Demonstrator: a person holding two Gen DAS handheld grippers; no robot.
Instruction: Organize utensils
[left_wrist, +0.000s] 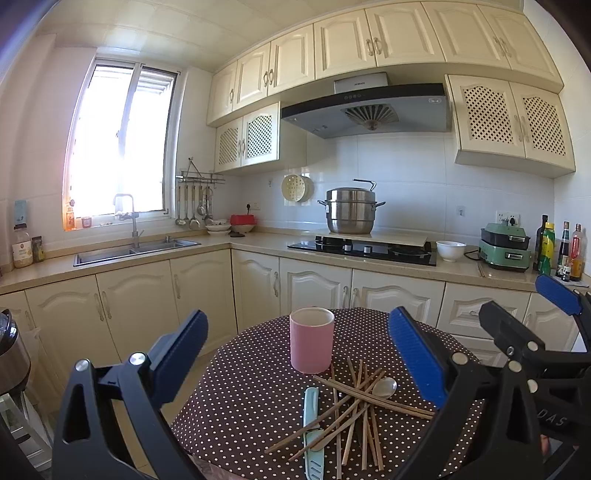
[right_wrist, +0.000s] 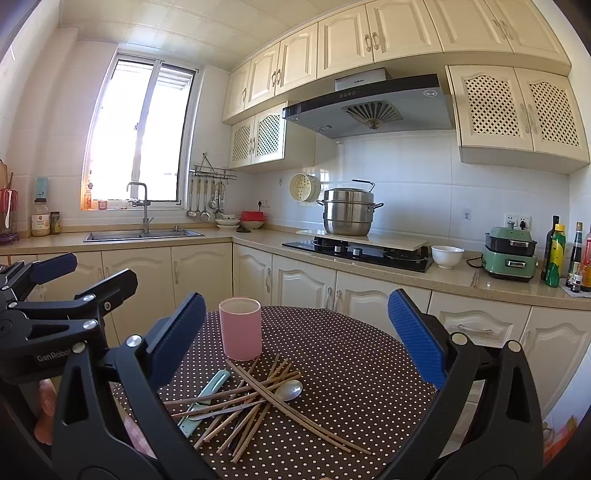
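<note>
Left gripper (left_wrist: 299, 354): hovering over the near side of the table, jaws standing wide apart, nothing between the blue pads (left_wrist: 415, 358).
Right gripper (right_wrist: 295, 339): hanging beside the left one, jaws likewise spread wide, holding nothing.
Chopsticks (right_wrist: 266, 402): lying in a loose crossed heap on the table, below both grippers.
Spoon (right_wrist: 290, 390): metal, lying in the heap, bowl showing at the right edge, sticks crossing its handle.
Knife (left_wrist: 312, 435): pale teal, lying at the left of the heap, some sticks resting across it.
Pink cup (right_wrist: 240, 328): standing upright just beyond the heap.
Table (right_wrist: 351, 354): round, wearing a brown cloth with white dots.
Background: steel pot (right_wrist: 347, 212) sitting on the stove, sink (right_wrist: 144, 233) under the window.
</note>
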